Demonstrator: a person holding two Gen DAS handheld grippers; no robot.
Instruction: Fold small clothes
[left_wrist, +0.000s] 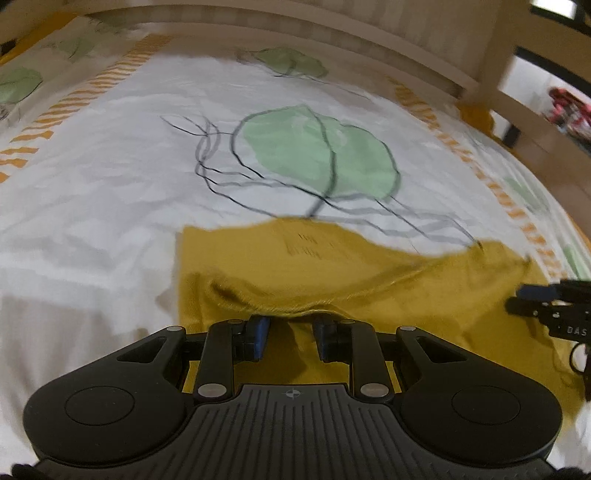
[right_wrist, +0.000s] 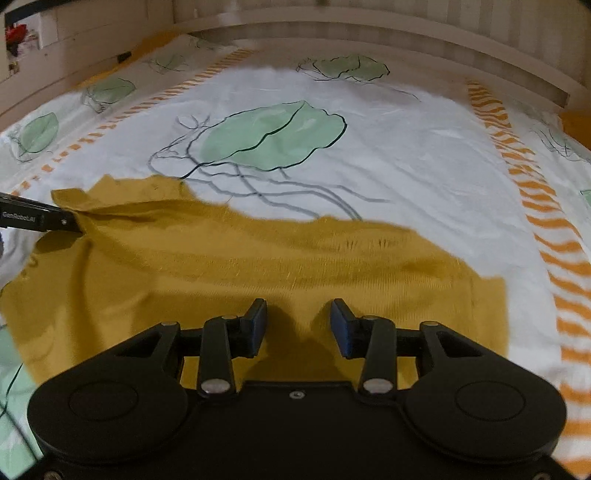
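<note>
The mustard garment (right_wrist: 258, 258) is a fine-ribbed knit cloth, matt and soft-looking, with loose creases. The bedsheet (right_wrist: 406, 147) under it is smooth, lightly wrinkled woven cloth printed with green leaves. The headboard (right_wrist: 369, 33) looks like pale, matt wood. The right gripper (right_wrist: 298, 325) is matt black plastic with silvery metal pivot pins and blue pads (right_wrist: 341, 332).

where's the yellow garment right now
The yellow garment lies spread on the leaf-print bedsheet, just below its big green leaf; the left claw pinches its near edge.

Leaf-print bedsheet (right_wrist: 406, 155) below pale wooden headboard (right_wrist: 369, 33).
</note>
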